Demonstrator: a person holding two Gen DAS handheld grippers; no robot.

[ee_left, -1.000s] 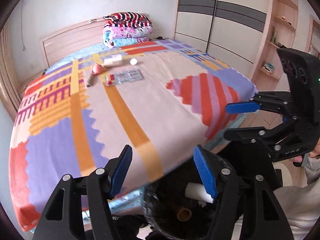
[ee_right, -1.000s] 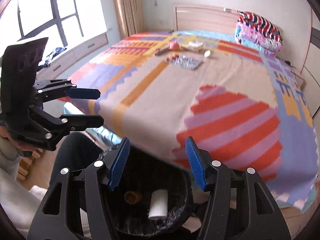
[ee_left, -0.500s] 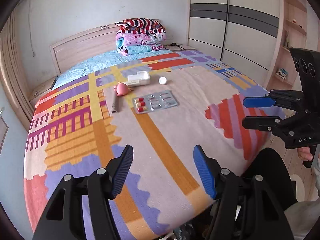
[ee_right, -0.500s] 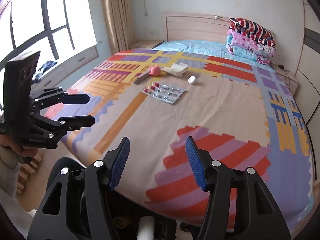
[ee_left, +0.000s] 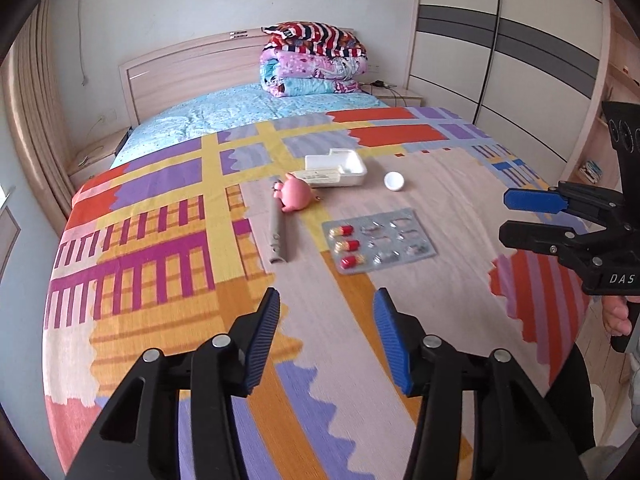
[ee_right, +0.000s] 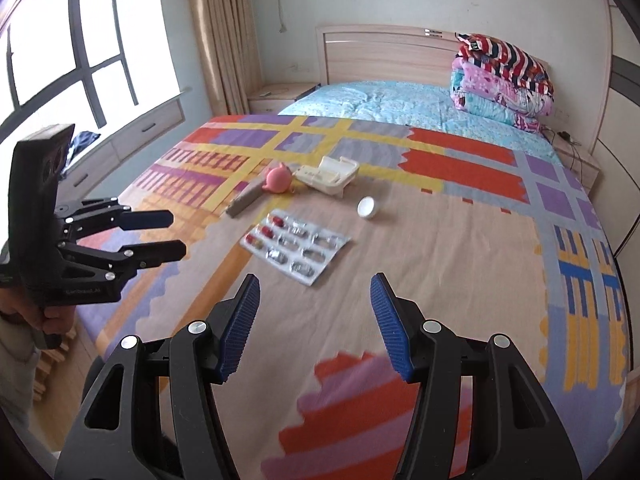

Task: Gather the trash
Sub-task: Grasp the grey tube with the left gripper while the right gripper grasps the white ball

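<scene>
Trash lies mid-bed on the patterned bedspread (ee_left: 168, 264): a silver pill blister pack (ee_left: 378, 240) (ee_right: 295, 251), a grey tube (ee_left: 279, 232) (ee_right: 243, 201), a pink pig-shaped item (ee_left: 296, 196) (ee_right: 278, 178), a white foam box (ee_left: 334, 168) (ee_right: 330, 172) and a white cap (ee_left: 394, 181) (ee_right: 368, 207). My left gripper (ee_left: 326, 332) is open and empty, over the bed short of the blister pack. My right gripper (ee_right: 314, 320) is open and empty, also short of the pack. Each shows in the other's view, the right (ee_left: 516, 216) and the left (ee_right: 170, 236).
Folded quilts (ee_left: 316, 60) are stacked at the headboard (ee_left: 192, 72). A wardrobe (ee_left: 500, 48) stands on the right, a window (ee_right: 68, 52) and curtains (ee_right: 224, 32) on the left. Bedside tables (ee_right: 272, 96) flank the bed.
Both grippers have lifted from over the black bin at the bed's foot and moved forward over the bed toward the trash. The bin has left both views. Both stay open.
</scene>
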